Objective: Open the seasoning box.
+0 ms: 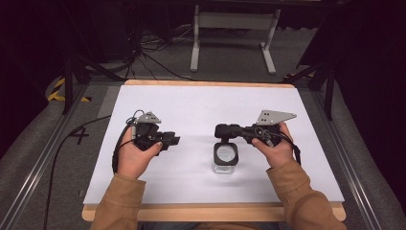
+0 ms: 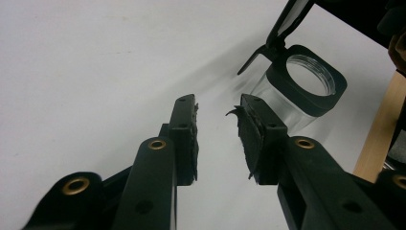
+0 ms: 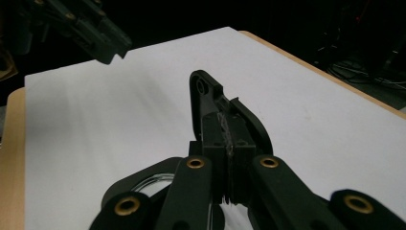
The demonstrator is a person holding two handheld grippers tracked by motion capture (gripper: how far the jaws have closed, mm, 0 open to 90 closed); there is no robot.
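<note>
Right hand-held gripper (image 1: 225, 130): jaws seen clamped on the flipped-up black lid (image 3: 210, 98) of the clear jar (image 1: 225, 157), near the table's (image 1: 191, 103) front edge. Left hand-held gripper (image 1: 173, 140): part open, empty, well apart. Jar judged rigid, slippery, breakable; the square black collar is preferred for gripping.
</note>
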